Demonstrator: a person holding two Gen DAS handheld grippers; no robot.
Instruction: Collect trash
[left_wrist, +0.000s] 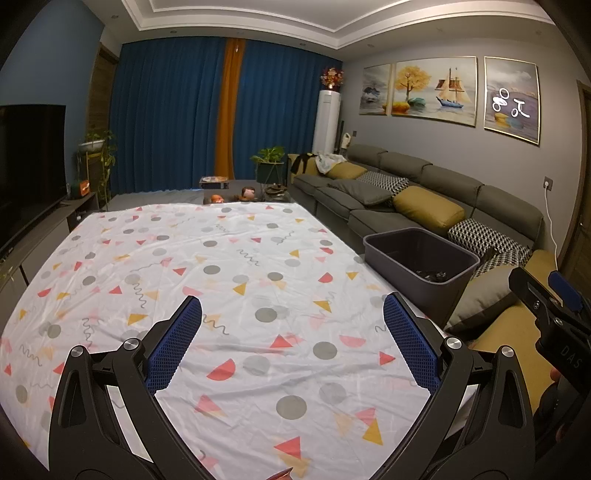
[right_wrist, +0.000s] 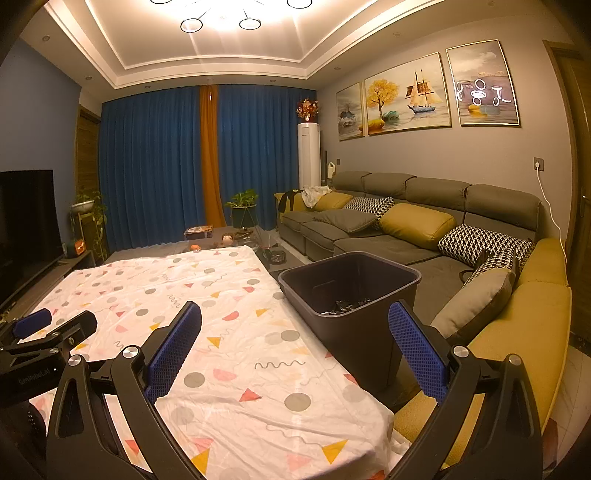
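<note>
Above the near end of the table, the left gripper (left_wrist: 291, 347) and right gripper (right_wrist: 295, 350) hang with fingers spread, holding nothing. The patterned tablecloth (left_wrist: 207, 266) shows no trash. The bin (right_wrist: 351, 291) beside it holds dark scraps (right_wrist: 347, 305); collection appears largely done

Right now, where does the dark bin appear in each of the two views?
Left wrist: bin at right of centre, past the cloth's right edge, before the sofa.
Right wrist: bin near centre, closer, beside the cloth's right edge.
Shared landmark: the sofa behind it.
</note>
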